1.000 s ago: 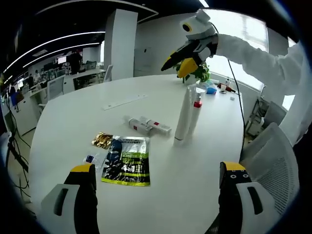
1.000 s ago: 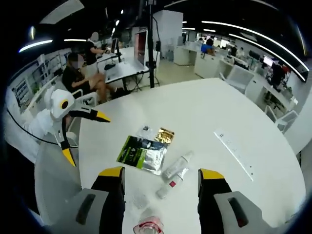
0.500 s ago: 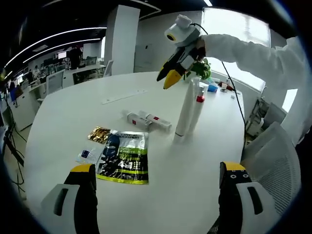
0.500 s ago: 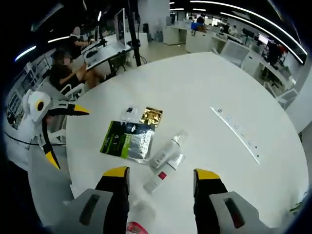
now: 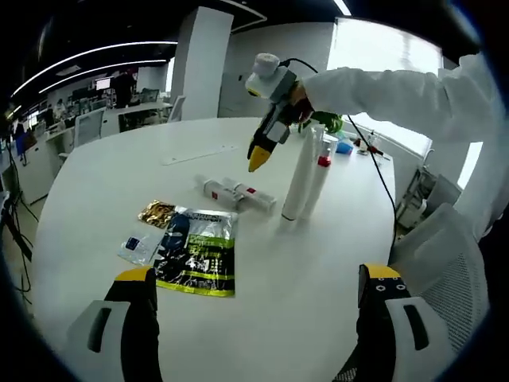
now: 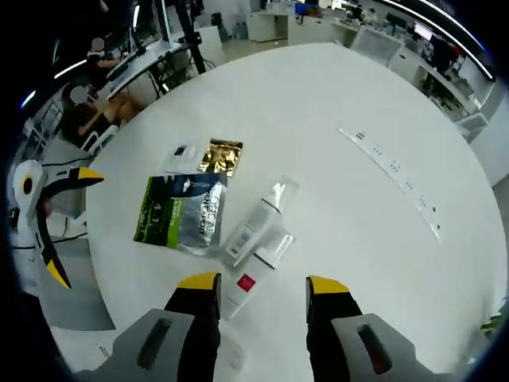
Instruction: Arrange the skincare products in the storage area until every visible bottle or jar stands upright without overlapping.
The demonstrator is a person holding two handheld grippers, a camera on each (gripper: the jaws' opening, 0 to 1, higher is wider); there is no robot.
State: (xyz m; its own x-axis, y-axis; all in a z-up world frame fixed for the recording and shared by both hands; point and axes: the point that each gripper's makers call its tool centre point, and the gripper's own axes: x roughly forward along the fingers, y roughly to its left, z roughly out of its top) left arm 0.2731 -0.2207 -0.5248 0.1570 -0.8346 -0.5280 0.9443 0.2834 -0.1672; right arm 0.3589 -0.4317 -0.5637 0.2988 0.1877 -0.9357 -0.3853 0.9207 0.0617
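A round white table (image 5: 95, 183) carries the skincare products in an open-plan office. In the left gripper view, the left gripper (image 5: 258, 278) hangs over the table's near edge, its 2 yellow-tipped jaws wide apart with nothing between them. Beyond it, a green-and-black sachet (image 5: 195, 261) lies flat, with a gold foil packet (image 5: 157, 213) and a small clear packet (image 5: 137, 247) touching or nearly touching its far corner. Further toward the table's middle, 2 white tubes (image 5: 237, 194) with red labels lie on their sides, side by side. Just beside them, toward the window edge, 2 tall clear bottles (image 5: 303, 175) stand upright close together, one with a red collar. The right gripper (image 5: 260, 153), held by a white-sleeved arm (image 5: 382, 87), points down over the lying tubes without touching them.

In the right gripper view, the right gripper (image 6: 262, 285) looks down on the same tubes (image 6: 253, 239), its jaws open and empty, the nearer tube's red label lying between the yellow tips. The sachet (image 6: 181, 212) and gold packet (image 6: 220, 156) lie beyond to one side, and a long pale strip (image 6: 391, 180), possibly a ruler, lies well apart toward the table's far edge. The left gripper (image 6: 67, 225) shows at the table's rim, open.
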